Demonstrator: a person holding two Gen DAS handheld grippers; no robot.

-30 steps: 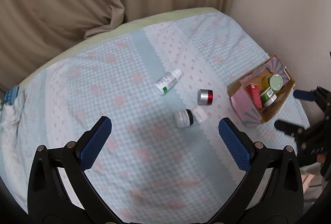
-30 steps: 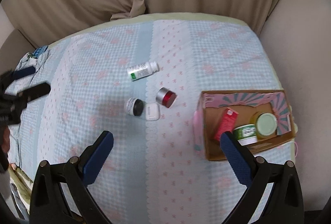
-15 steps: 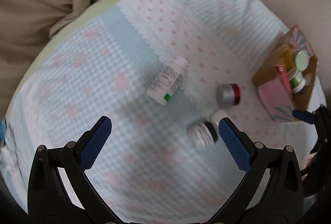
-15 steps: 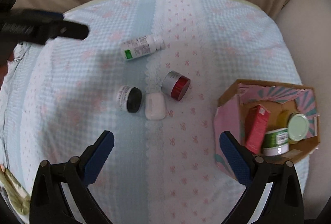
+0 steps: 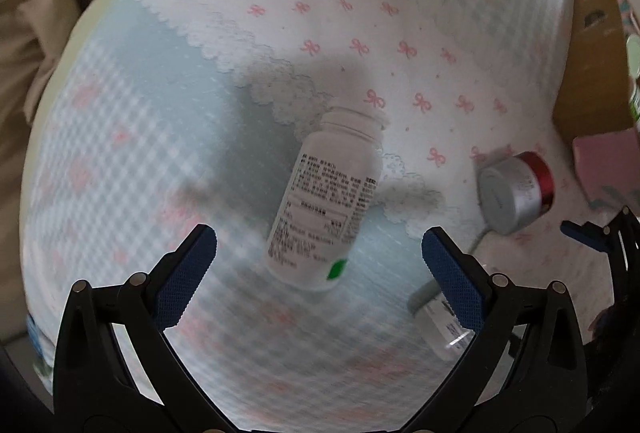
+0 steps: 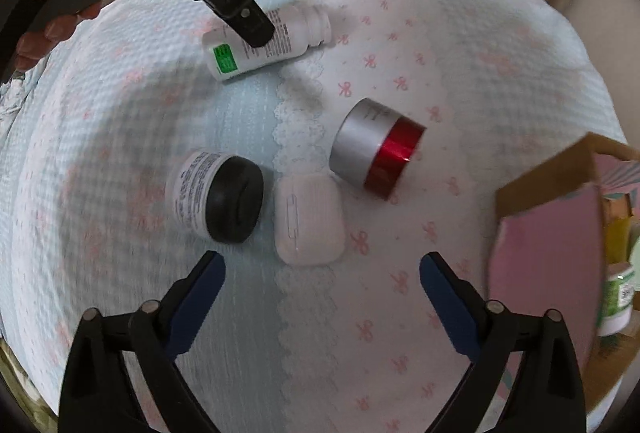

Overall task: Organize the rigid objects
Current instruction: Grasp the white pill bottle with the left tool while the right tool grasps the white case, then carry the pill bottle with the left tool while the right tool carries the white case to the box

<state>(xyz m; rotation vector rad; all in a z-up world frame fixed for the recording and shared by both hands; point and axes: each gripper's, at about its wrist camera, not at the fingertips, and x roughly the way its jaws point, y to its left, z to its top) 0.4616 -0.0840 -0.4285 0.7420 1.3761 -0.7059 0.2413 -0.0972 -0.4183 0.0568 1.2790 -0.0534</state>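
Since the earlier frame, the left gripper [image 5: 316, 251] is lowered, spread wide, over the lying white bottle [image 5: 328, 201]; the right gripper [image 6: 322, 269], just narrowed yet apart, is brought near the white case [image 6: 310, 219].

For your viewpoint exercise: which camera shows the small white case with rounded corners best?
The right wrist view: the white case lies whole and unobstructed on the cloth, ahead of the open right gripper. In the left wrist view it cannot be made out; a blue finger of the left gripper covers that spot.
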